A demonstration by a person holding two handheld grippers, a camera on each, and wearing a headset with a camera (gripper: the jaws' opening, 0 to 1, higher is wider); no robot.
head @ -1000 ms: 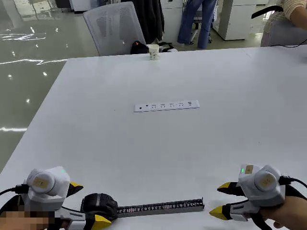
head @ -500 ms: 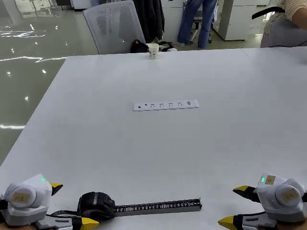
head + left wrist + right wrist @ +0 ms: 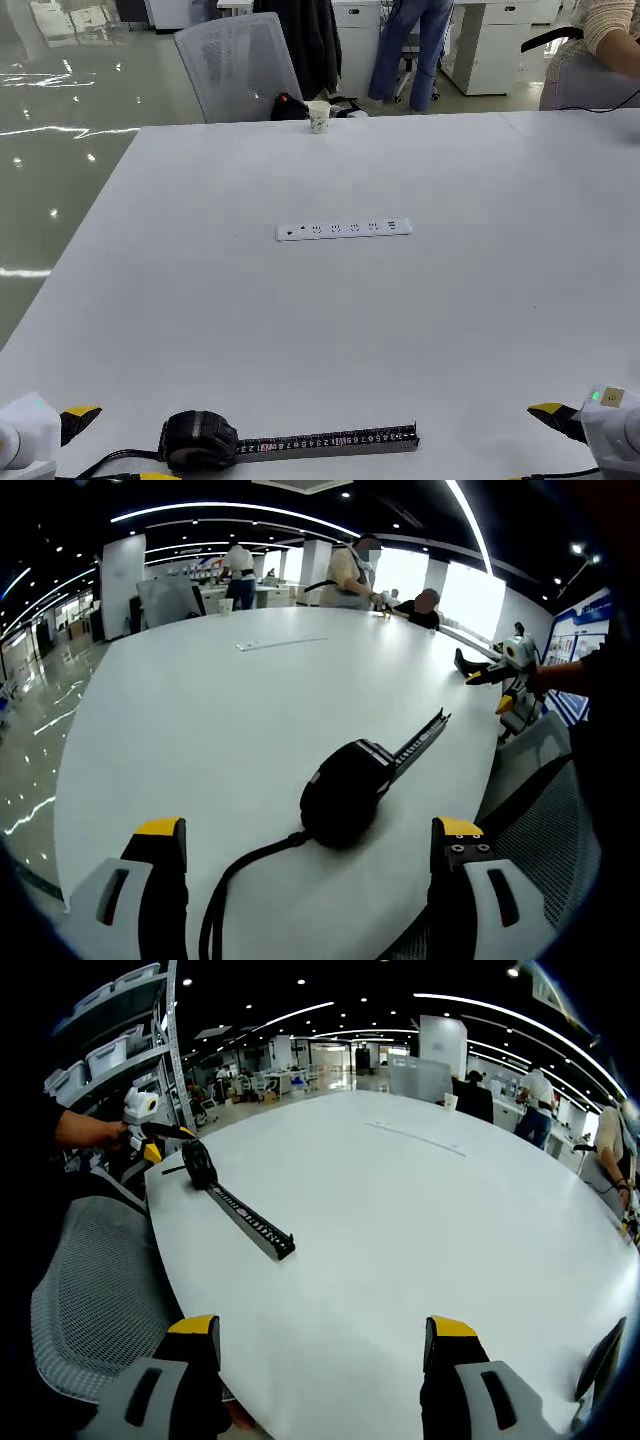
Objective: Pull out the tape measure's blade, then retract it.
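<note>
Yellow rubbery tips cap the two pale plastic jaws of the left gripper (image 3: 308, 828). In the left gripper view the jaws stand wide apart with nothing between their pads. Just ahead of them, untouched, lies the tape measure (image 3: 345, 790), a rounded, matte black case flat on its side. It sits at the near edge of the table (image 3: 200, 300), whose top is smooth, white and faintly glossy. A thin black cord (image 3: 240, 880) curls from the back of the case toward the gripper.

From the front of the case the blade (image 3: 330, 440) runs out straight along the near edge toward the right. It is a flat dark strip printed with fine pale figures and a few red ones. It lies drawn out on the tabletop and ends in a small upturned hook (image 3: 413, 432).

Well apart from the hook, at the near edge on the right, is the right gripper (image 3: 322, 1327). Its yellow-tipped jaws are also spread wide and empty, pointing across bare table.

Farther off, about mid-table, lies a long, slim white power strip (image 3: 343, 229) with a row of sockets. At the far edge stands a small paper cup (image 3: 319, 116), and behind it a grey mesh-backed chair (image 3: 238, 65). Beyond that, a person (image 3: 410, 50) in blue jeans stands on a shiny floor (image 3: 60, 150).
</note>
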